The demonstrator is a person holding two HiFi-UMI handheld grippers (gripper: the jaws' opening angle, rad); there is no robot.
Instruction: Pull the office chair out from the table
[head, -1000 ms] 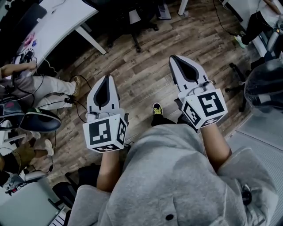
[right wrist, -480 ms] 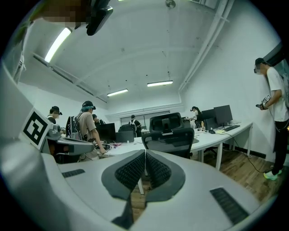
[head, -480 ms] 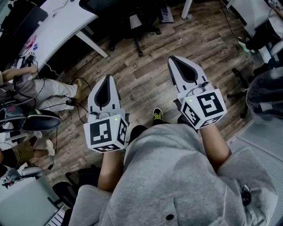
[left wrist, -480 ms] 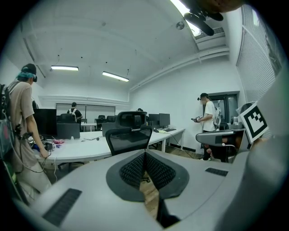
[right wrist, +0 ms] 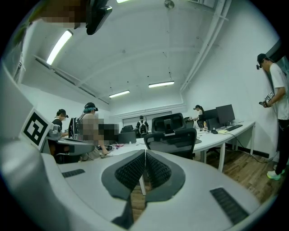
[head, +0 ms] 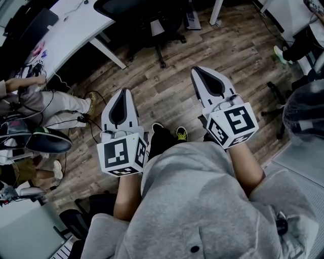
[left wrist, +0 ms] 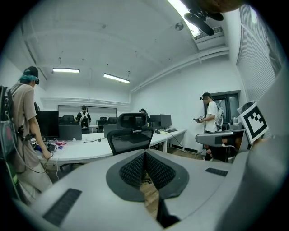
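Left gripper and right gripper, both closed and empty, point toward the chair at the table.

Open wooden floor runs right up to the near side of the office chair, a clear lane for a straight reach. Behind the chair the white table shuts the way, its slanted leg just left of the chair. Further left of the chair, a person and loose cables crowd the floor. Well right of the chair, a second chair and a standing person block passage.
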